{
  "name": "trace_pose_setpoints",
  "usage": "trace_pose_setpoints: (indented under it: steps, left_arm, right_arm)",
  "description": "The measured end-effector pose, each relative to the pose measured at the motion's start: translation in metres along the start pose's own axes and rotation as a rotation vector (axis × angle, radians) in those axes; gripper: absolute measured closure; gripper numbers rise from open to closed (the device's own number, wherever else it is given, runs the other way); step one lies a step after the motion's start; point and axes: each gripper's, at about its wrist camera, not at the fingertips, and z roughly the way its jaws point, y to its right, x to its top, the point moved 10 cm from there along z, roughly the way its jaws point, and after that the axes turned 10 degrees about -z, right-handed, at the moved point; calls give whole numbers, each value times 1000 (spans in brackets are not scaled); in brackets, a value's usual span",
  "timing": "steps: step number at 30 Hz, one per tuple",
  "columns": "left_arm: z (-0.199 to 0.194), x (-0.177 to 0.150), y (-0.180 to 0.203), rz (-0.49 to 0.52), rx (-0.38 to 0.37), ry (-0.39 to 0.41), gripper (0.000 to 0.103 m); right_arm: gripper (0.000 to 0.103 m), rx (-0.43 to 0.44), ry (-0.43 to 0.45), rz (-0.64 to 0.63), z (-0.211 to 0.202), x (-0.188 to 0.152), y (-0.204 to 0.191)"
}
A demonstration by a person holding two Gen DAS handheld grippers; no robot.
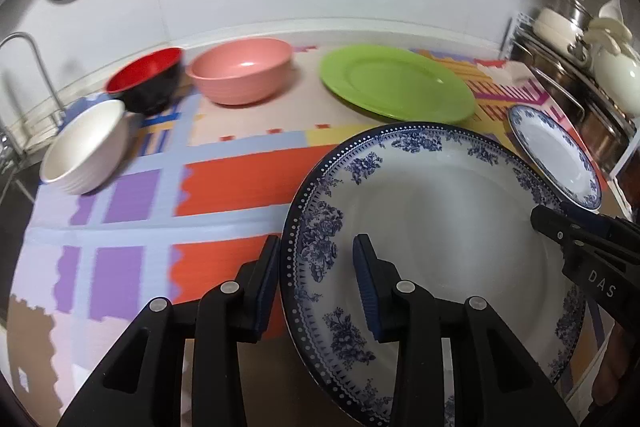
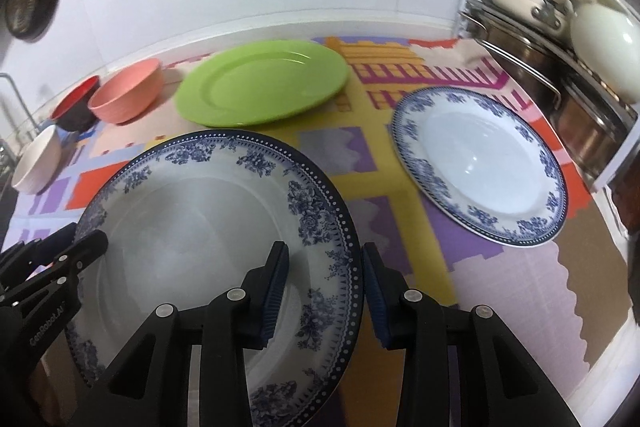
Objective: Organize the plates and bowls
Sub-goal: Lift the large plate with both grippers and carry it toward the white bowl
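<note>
Now | left gripper [image 1: 316,267] and right gripper [image 2: 325,275] are each clamping opposite rims of the big blue-patterned plate [image 1: 432,227] | plate is hanging just beside the green plate [image 1: 396,79], over the mat [image 1: 240,179]

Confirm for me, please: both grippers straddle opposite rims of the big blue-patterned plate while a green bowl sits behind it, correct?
Not quite: the green item is a flat green plate, not a bowl, as the right wrist view shows. The left gripper and right gripper do straddle opposite rims of the big blue-patterned plate.
</note>
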Motion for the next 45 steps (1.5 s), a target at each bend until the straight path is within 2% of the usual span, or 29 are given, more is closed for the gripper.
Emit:
trace_pose_setpoints:
  steps: [12,24,33,45]
  left_arm:
    - [-52,-3,-84,-90,106,70,67]
    - [-85,-18,-165,-178,192,82,67]
    - [-85,-28,-209,-215,224,55,67]
    - [-61,-33,-234,-207,208,-5,67]
  right_arm:
    - [65,93,47,-91,-27,16,-79]
    - [65,171,74,-201,-45,19,-167]
    - [65,209,50,-245,-40,15,-220]
    - [65,197,3,-248,-21,10,-248]
